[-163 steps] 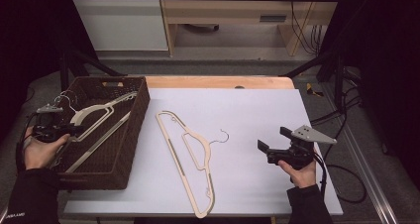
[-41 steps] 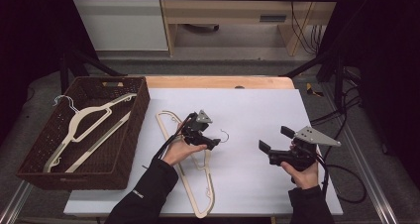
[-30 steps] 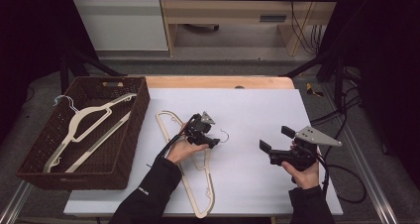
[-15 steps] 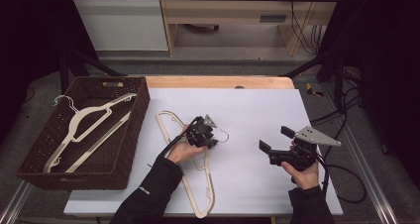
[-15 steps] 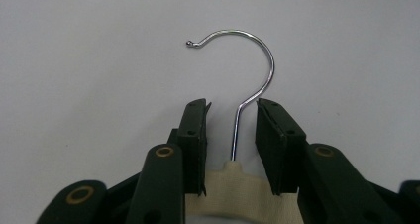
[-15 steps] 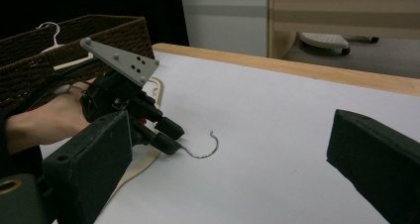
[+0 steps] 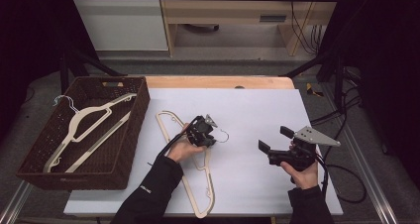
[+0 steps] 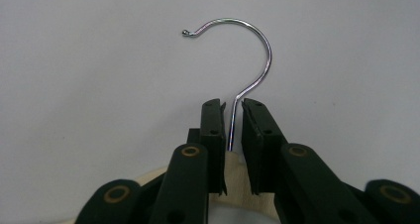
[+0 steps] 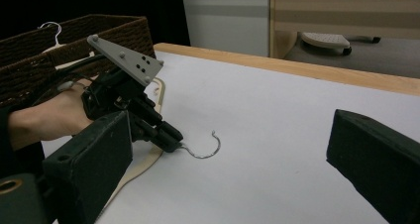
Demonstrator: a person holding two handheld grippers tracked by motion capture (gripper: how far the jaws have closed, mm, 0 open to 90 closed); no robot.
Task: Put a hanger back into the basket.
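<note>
A cream hanger [image 7: 205,200] with a metal hook [image 7: 225,135] lies flat on the white table [image 7: 257,110]. My left gripper [image 7: 213,137] rests at the hanger's neck, low over the table. In the left gripper view the hook's wire stem [image 8: 233,120] runs up between the two jaws. The left gripper [image 8: 233,116] has just been closing; thin gaps still show beside the wire. My right gripper [image 7: 275,140] is held above the table's right part, open wide and empty. The right gripper view looks across at the left gripper [image 9: 173,136] and the hook [image 9: 205,152].
A brown wicker basket [image 7: 140,110] stands at the table's left edge with two more cream hangers [image 7: 84,127] inside. A wooden strip [image 7: 218,82] borders the table's far side. Cables trail off the right edge.
Five seconds ago the left hand was at the basket; it now sits at the hanger on the table. Over the last second it edged toward the hook. The right hand kept still.
</note>
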